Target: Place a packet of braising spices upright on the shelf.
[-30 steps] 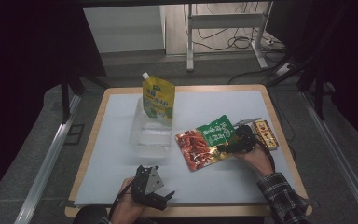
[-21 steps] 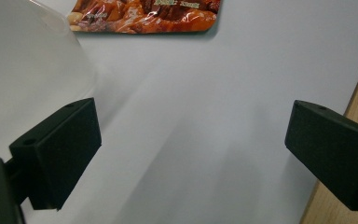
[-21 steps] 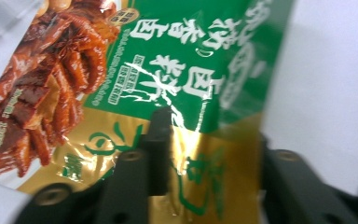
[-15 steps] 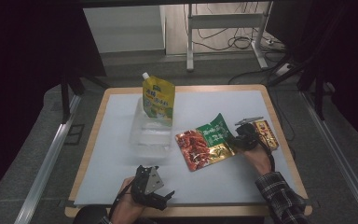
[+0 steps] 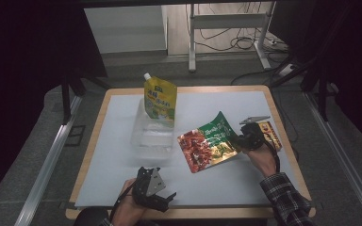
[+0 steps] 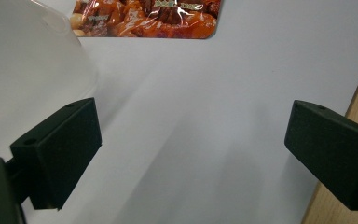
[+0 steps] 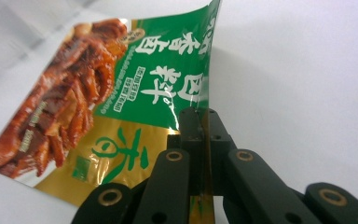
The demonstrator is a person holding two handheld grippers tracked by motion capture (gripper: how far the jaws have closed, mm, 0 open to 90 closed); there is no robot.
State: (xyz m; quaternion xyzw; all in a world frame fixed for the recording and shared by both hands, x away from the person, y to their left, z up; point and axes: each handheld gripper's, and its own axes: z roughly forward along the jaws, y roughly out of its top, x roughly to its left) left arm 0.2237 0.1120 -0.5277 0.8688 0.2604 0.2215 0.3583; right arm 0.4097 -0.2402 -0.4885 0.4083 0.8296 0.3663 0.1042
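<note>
Right gripper (image 7: 200,135) jaws, having just closed, pinch the snack pouch (image 5: 209,142) by its edge, evidently for lifting off the bench (image 5: 245,101); left gripper (image 5: 162,200) jaws stand open, idle.

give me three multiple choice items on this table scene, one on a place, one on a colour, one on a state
1. Where is the yellow spouted pouch?
A. leaning on the clear container
B. in the left gripper
C. on the floor

2. Top colour of the snack packet?
A. blue
B. green
C. white

3. The right gripper is:
A. open above the table
B. shut on the snack packet
C. shut on nothing

Answers: 1 A, the high view shows it propped at the container's far side. 2 B, green panel with white characters. 3 B, its jaws pinch the packet's edge.
</note>
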